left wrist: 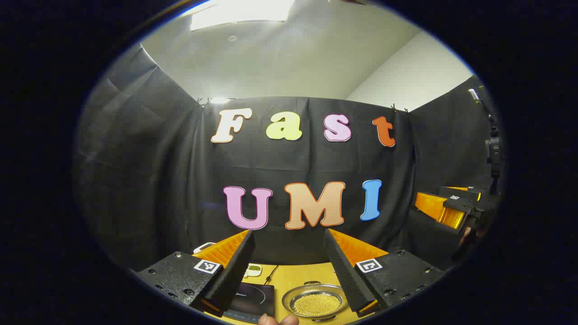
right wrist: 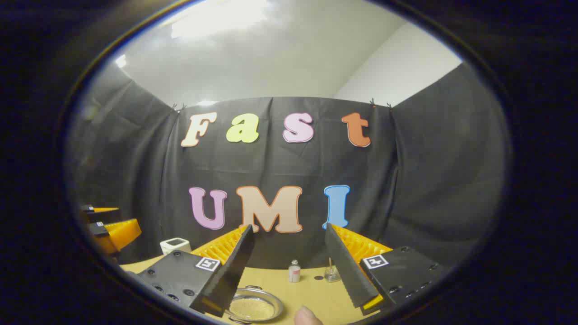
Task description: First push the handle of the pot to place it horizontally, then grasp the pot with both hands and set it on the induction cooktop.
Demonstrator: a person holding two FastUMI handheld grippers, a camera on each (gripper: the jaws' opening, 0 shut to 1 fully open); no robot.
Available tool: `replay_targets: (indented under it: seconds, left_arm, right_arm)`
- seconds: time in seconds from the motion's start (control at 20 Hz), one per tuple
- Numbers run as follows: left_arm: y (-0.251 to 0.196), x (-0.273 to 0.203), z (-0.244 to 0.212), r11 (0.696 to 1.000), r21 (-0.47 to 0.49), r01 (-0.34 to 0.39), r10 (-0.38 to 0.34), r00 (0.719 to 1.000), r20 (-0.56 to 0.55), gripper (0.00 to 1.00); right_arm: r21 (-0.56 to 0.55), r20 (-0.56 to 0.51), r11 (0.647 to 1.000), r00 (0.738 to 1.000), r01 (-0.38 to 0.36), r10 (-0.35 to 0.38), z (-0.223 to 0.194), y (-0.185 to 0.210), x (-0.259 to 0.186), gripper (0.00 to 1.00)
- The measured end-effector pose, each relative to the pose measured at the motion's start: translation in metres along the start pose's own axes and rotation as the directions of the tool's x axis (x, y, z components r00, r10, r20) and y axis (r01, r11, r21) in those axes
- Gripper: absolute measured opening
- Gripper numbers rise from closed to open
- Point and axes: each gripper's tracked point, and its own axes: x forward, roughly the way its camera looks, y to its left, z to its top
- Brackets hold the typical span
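Meanwhile both the left gripper [left wrist: 289, 266] and right gripper [right wrist: 289, 266] hang spread wide, gripping nothing, above the table [left wrist: 293, 275], where the pot [left wrist: 314, 302] sits just beside the induction cooktop [left wrist: 253, 298]

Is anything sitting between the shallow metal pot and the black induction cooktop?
Nothing visible: the shallow round metal pot sits beside the flat black induction cooktop on the wooden table, with bare tabletop between them.
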Motion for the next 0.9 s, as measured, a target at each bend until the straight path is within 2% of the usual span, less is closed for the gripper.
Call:
replay_targets:
  seconds: [0.1, 0.2, 0.65, 0.7, 0.75, 0.9]
  left_arm:
    - [-0.001, -0.002, 0.003, 1.000, 0.014, -0.003, 0.003, 1.000, 0.007, 0.92]
    - [0.000, -0.003, 0.001, 1.000, 0.017, -0.005, 0.005, 1.000, -0.001, 0.92]
    - [0.002, -0.009, 0.000, 1.000, 0.024, 0.002, -0.002, 1.000, 0.001, 0.92]
    - [0.002, -0.009, -0.001, 1.000, 0.023, 0.004, -0.004, 1.000, 0.001, 0.92]
    - [0.003, -0.007, -0.002, 1.000, 0.021, 0.008, -0.008, 1.000, -0.001, 0.93]
    - [0.005, -0.006, -0.003, 1.000, 0.026, 0.009, -0.009, 1.000, -0.010, 0.92]
  right_arm:
    - [-0.007, 0.004, 1.000, 1.000, -0.010, 0.010, 0.003, 0.002, -0.004, 0.94]
    - [0.005, -0.003, 1.000, 1.000, -0.008, 0.008, 0.003, 0.000, -0.005, 0.99]
    - [-0.003, -0.030, 1.000, 0.999, 0.011, -0.011, 0.001, -0.009, -0.012, 0.99]
    - [-0.004, -0.030, 1.000, 0.999, 0.013, -0.014, 0.002, -0.010, -0.014, 0.96]
    - [-0.006, -0.030, 1.000, 0.999, 0.016, -0.016, 0.003, -0.011, -0.015, 0.99]
    - [-0.027, -0.035, 0.999, 0.999, 0.019, -0.020, 0.000, -0.011, -0.019, 0.99]
